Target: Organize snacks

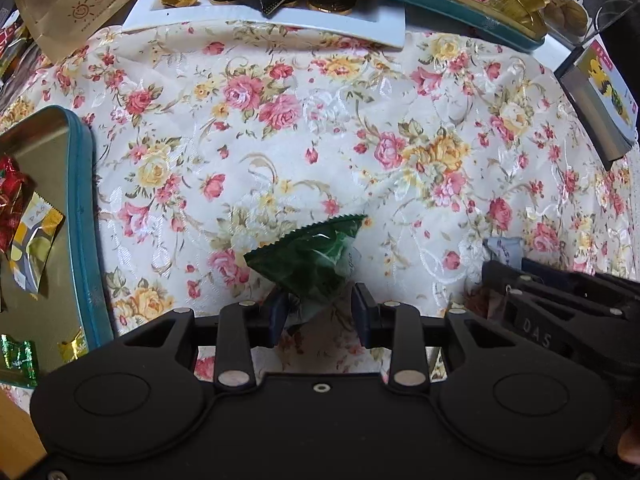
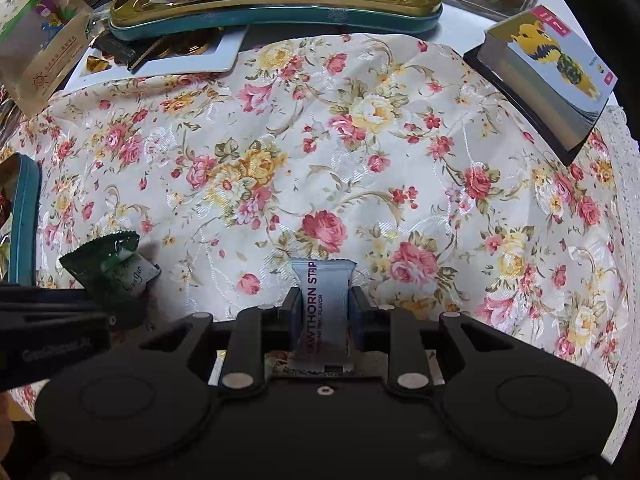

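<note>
1. Floral cloth (image 1: 320,128), cream with pink and yellow roses, covers the table beneath both grippers and serves here as the landmark: everything else sits at its edges or hangs above it.

2. A teal-rimmed tin (image 1: 86,216) with a gold floor lies at the cloth's left edge in the left wrist view, already holding several wrapped sweets; a second, fuller teal tin (image 2: 276,20) sits at the cloth's far edge.

3. The left gripper (image 1: 320,312), pointing down over the near part of the cloth, pinches a green wrapper (image 1: 312,260) at its lower corner; the packet's serrated end tilts away from the jaws, toward the far edge.

4. The right gripper (image 2: 324,312), just beside it on the right, is clamped narrowly across a white-and-blue hawthorn strip (image 2: 324,300), whose long axis runs straight out along the fingers.

5. The deciding relation: the left-edge tin lies to the left of both grippers, and the left hand with the green wrapper appears the nearer, so it is likely first to deliver.
</note>
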The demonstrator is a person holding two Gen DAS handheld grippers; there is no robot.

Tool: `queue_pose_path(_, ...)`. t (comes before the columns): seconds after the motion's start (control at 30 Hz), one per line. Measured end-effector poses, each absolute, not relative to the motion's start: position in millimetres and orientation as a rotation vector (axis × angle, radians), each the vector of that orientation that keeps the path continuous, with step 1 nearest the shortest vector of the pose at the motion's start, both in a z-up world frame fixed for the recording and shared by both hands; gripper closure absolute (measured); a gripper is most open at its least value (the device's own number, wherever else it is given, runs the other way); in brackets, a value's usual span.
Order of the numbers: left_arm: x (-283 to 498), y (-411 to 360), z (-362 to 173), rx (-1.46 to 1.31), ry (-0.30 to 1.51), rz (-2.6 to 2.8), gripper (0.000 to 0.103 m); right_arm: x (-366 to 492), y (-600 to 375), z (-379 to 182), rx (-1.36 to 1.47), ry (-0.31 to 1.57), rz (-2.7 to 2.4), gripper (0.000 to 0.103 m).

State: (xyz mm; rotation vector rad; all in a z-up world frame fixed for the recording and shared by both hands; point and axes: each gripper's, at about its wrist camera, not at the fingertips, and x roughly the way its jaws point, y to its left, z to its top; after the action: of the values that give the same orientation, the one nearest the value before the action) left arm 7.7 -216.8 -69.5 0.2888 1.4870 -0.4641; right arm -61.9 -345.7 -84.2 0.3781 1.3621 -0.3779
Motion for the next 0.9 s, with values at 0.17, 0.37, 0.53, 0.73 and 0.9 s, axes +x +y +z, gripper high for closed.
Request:
queue_pose_path(0.17,15.1,-220.5,-73.2,0.235,1.47,-0.463,0.06,-65.8,-354.8,-83.9,0.447,1.354,-0.401,0.076)
queue_pose_path(0.37,15.3,-229.8,-81.2,0.26,1.458,-0.444,0.059,-68.9,-356.7,-83.8,0.458,1.339,-0.411,0.076)
queue_pose_path(0.53,10.1,-238.1,-82.7,0.296,1.415,-0.436,0.059,-70.5,-351.1,-83.2,0.432,1.322,-0.418,0.076)
queue_pose_path(0.73,10.0,-241.4,-83.5,0.274,1.394,-0.435,0.059,-72.9,-346.6,-83.1,0.404,1.307,-0.405,0.076)
queue_pose_path(0.9,15.7,-238.6,-81.1,0.234,1.407,-0.454,0.075,-75.3,-345.6,-82.8,0.398,1.299,-0.399,0.077)
